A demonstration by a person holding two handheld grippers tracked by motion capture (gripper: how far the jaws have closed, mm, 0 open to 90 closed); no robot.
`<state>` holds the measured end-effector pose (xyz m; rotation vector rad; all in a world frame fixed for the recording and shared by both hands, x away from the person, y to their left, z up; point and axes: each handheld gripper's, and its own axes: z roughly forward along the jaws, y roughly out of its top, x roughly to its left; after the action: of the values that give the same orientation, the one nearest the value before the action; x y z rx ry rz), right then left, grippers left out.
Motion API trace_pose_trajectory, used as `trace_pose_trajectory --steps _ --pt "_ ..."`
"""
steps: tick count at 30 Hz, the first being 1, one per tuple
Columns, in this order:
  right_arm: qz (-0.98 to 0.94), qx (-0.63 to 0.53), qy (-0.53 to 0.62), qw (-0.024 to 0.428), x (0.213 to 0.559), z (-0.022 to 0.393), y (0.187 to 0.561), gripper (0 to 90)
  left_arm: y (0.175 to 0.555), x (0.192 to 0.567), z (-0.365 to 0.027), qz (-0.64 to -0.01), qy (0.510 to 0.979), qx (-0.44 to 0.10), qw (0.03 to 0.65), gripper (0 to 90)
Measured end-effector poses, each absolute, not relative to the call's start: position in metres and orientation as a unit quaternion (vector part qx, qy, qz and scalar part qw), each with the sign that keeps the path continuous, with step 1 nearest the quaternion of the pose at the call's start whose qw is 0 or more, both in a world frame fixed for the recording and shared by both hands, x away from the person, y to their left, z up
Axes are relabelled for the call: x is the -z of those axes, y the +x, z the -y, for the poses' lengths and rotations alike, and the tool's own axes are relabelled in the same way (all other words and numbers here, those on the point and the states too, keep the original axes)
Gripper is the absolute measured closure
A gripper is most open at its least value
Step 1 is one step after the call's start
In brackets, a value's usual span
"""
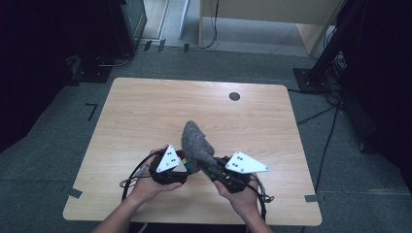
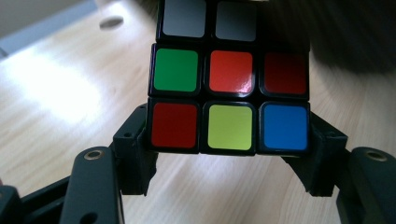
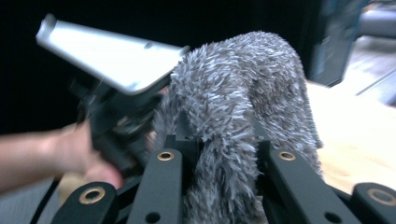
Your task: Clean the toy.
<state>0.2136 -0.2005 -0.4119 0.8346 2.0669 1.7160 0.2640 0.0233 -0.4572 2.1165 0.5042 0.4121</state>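
Left gripper (image 2: 227, 154): closed on the puzzle cube (image 2: 229, 98), jaws clamping its lowest row from both sides so the coloured face stays exposed and steady for wiping.
Right gripper (image 3: 223, 154): shut on the stem of a grey fluffy duster (image 3: 243, 88), its head free to sweep.
Cube position: held just above the worktop (image 1: 145, 111) near its front edge, beside the duster's lower end.
Duster position: raised between the two hands, tip leaning up and away from the person.
Left hand (image 1: 150, 184): low, gripper aimed inward.
Right hand (image 1: 243, 194): angled toward the cube, probably for dusting.
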Motion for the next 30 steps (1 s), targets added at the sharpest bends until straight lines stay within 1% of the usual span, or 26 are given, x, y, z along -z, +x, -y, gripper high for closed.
trace_pose_trajectory --steps 1,4,5,7,12,14,15,17,19,22,24,27,28,30 --pt "-0.743 -0.585 0.283 0.162 0.414 0.192 0.212 74.8 0.262 0.456 -0.021 -0.203 0.858 -0.172 0.440 33.7" --pt "-0.788 -0.518 0.281 0.179 0.427 0.168 0.211 74.6 0.258 0.453 -0.016 -0.200 0.863 -0.184 0.425 33.8" --pt "-0.787 -0.517 0.283 0.182 0.428 0.167 0.211 74.7 0.256 0.453 -0.015 -0.197 0.865 -0.196 0.417 33.9" --pt "-0.780 -0.517 0.301 0.183 0.429 0.169 0.213 75.0 0.257 0.454 -0.016 -0.196 0.866 -0.191 0.419 34.1" --pt "-0.751 -0.503 0.353 0.241 0.421 0.190 0.219 74.3 0.257 0.453 -0.018 -0.192 0.864 -0.189 0.425 34.2" --pt "-0.739 -0.510 0.371 0.237 0.421 0.198 0.222 74.1 0.259 0.453 -0.019 -0.197 0.862 -0.187 0.428 34.2" --pt "-0.737 -0.512 0.367 0.245 0.420 0.199 0.221 74.0 0.259 0.453 -0.019 -0.199 0.862 -0.190 0.425 34.1" --pt "-0.739 -0.524 0.348 0.240 0.418 0.196 0.217 73.5 0.260 0.454 -0.019 -0.203 0.864 -0.191 0.420 34.1" --pt "-0.760 -0.523 0.306 0.235 0.418 0.181 0.211 72.5 0.259 0.454 -0.019 -0.204 0.862 -0.188 0.424 34.1" --pt "-0.788 -0.482 0.287 0.254 0.425 0.163 0.207 72.3 0.256 0.452 -0.019 -0.199 0.860 -0.190 0.429 34.1" --pt "-0.779 -0.493 0.294 0.252 0.424 0.167 0.209 73.1 0.257 0.452 -0.021 -0.202 0.858 -0.185 0.434 34.1" --pt "-0.754 -0.494 0.337 0.271 0.420 0.184 0.216 72.8 0.259 0.452 -0.025 -0.201 0.854 -0.177 0.447 34.1" --pt "-0.744 -0.507 0.349 0.260 0.418 0.191 0.218 72.7 0.259 0.451 -0.027 -0.200 0.849 -0.174 0.458 34.1" --pt "-0.722 -0.525 0.370 0.256 0.416 0.207 0.221 72.8 0.260 0.451 -0.030 -0.198 0.841 -0.168 0.475 34.1"
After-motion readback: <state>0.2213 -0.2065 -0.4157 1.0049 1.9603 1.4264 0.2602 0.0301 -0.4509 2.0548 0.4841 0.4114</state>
